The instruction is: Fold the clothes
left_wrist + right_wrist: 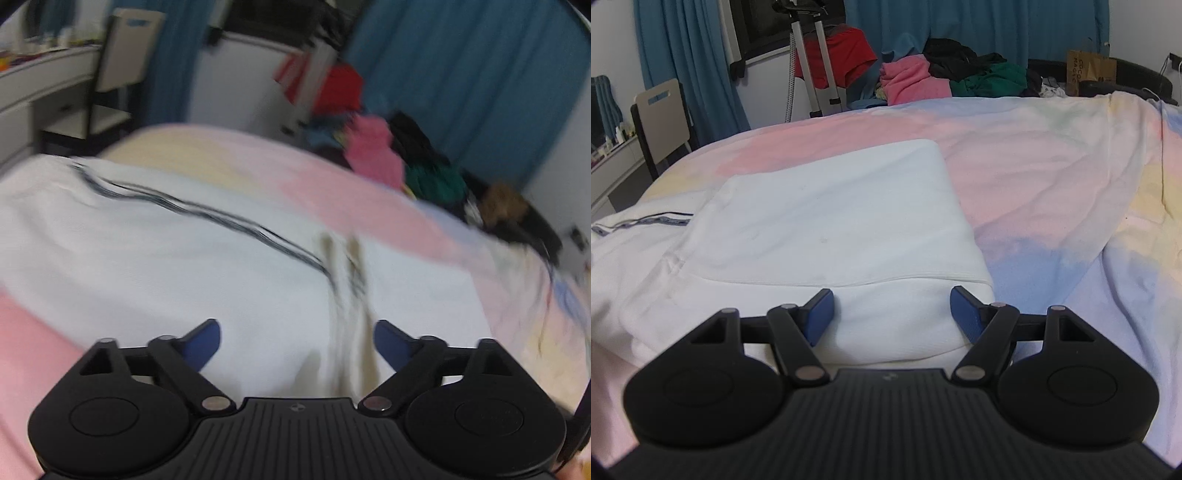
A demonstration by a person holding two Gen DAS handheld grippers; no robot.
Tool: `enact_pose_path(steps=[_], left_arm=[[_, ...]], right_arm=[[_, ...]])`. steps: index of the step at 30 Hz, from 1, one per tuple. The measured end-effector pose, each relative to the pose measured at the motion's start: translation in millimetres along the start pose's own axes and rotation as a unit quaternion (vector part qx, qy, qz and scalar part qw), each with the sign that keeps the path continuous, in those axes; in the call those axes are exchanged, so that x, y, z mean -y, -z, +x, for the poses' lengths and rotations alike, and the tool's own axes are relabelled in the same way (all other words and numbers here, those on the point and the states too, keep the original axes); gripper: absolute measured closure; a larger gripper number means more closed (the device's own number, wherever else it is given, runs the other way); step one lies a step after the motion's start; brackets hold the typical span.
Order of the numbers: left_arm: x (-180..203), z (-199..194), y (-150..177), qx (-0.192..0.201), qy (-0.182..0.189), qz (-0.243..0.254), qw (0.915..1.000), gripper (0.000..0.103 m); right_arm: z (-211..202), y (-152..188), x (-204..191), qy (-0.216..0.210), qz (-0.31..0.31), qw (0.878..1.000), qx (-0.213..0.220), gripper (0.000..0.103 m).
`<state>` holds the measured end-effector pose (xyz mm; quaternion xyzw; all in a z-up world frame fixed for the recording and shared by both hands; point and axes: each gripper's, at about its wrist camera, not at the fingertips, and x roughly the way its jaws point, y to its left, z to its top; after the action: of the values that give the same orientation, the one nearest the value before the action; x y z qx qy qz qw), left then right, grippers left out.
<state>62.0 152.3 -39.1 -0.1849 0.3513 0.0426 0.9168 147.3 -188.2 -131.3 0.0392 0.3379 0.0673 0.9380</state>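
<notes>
At the left of the left wrist view, the white garment (166,258) spreads over the bed (332,177), with a dark striped band (207,216) running across it toward the middle. The picture is blurred, so I cannot read the fold lines here. The left gripper (297,341) is wide open above the cloth and holds nothing.

In the right wrist view, the garment (820,221) fills the left and middle of the frame. One part lies folded over as a flat panel, and its thick hem (849,284) crosses just in front of the right gripper (892,314), which is also open and empty. At the upper middle, a pile of clothes (945,77) waits at the far edge of the bed.

The cloth seems soft, light and thick. I think it will sag when lifted, so the hem or a corner is the best place to pinch.
</notes>
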Motion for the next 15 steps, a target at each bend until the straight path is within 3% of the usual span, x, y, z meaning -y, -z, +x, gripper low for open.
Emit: enact_pose_path(steps=[4, 7, 9, 13, 15], left_arm=[[-57, -16, -15, -0.001, -0.05, -0.098, 0.994, 0.003], [-107, -17, -18, -0.024, -0.079, -0.186, 0.979, 0.005], [-132, -9, -20, -0.049, -0.103, -0.212, 0.9706, 0.011], [-164, 8, -27, -0.022, -0.11, -0.265, 0.9577, 0.011], [-180, 17, -31, -0.009, -0.113, -0.291, 0.9499, 0.017]], right_arm=[[1, -1, -2, 0.002, 0.001, 1.0, -0.001, 0.03], [1, -2, -3, 0.003, 0.001, 1.0, -0.001, 0.03], [1, -2, -4, 0.004, 0.002, 1.0, -0.002, 0.03], [2, -3, -6, 0.006, 0.002, 1.0, -0.002, 0.03], [2, -3, -8, 0.009, 0.001, 1.0, -0.002, 0.03]])
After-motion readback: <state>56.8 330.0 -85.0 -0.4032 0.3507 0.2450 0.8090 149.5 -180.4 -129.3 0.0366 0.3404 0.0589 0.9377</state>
